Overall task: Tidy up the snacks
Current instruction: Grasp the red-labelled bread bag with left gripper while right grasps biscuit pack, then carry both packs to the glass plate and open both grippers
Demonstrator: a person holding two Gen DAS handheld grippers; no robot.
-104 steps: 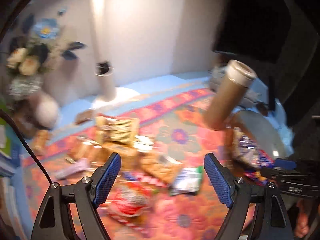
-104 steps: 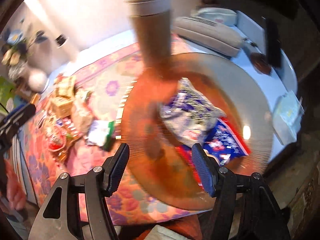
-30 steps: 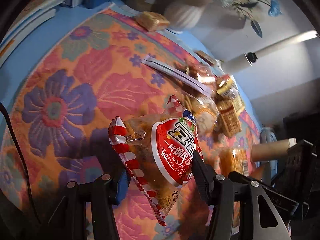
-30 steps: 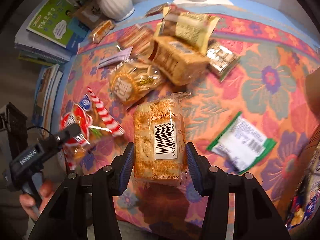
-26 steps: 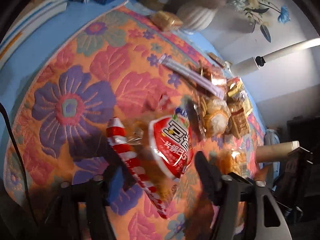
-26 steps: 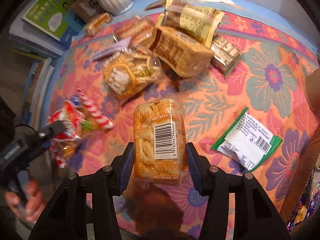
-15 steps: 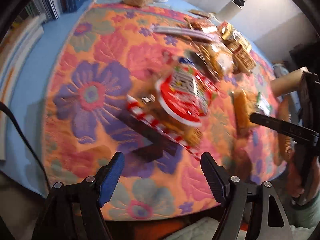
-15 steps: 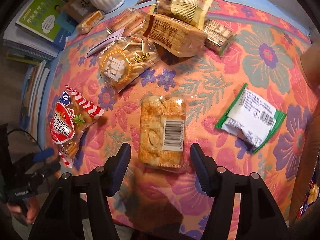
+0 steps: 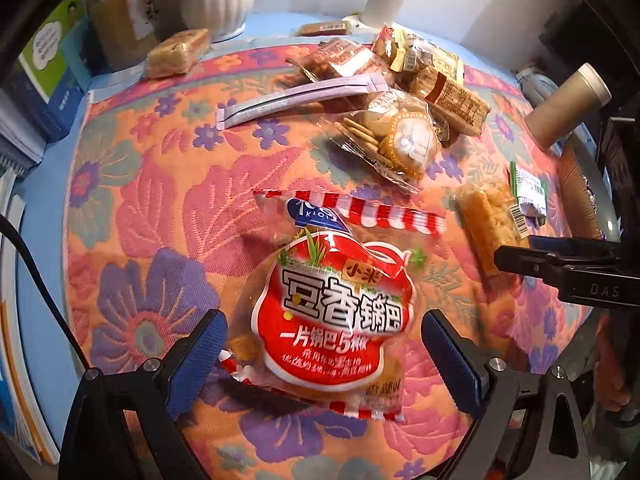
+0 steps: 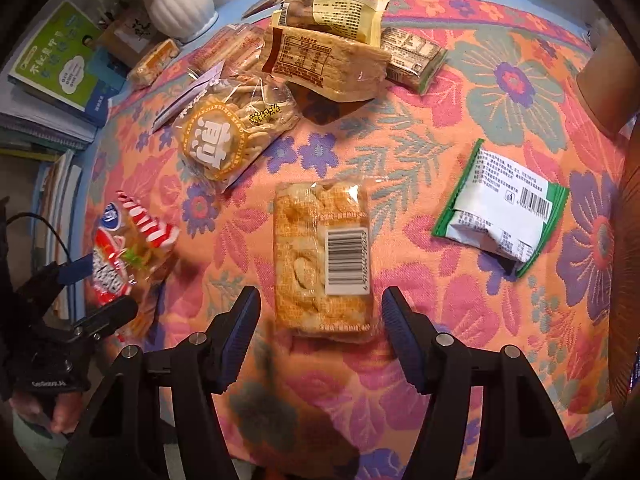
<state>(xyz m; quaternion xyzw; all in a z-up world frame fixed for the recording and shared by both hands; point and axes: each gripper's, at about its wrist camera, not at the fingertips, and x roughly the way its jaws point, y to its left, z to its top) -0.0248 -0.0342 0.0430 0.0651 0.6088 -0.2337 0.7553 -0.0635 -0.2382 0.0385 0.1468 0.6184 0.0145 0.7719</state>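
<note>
Left gripper (image 9: 322, 346) opening, fingers wide around red snack bag (image 9: 336, 312) on tabletop (image 9: 132, 200), not pressing. Right gripper (image 10: 320, 338) parted, cracker pack (image 10: 322, 264) between, untouched. Biscuit bag (image 10: 236, 136) behind cracker pack; green packet (image 10: 500, 212) at its right; bare cloth between.

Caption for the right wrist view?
Right gripper jaws open over an orange cracker pack lying on the floral cloth.

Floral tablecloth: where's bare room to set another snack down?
Free: the patch right of the orange barcode cracker pack, between the brown wrapped cake and the green-edged white packet. Also left of the red-and-white striped crisp bag, below the long lilac sachet. Crowded: the snack pile beside the white ribbed vase.
</note>
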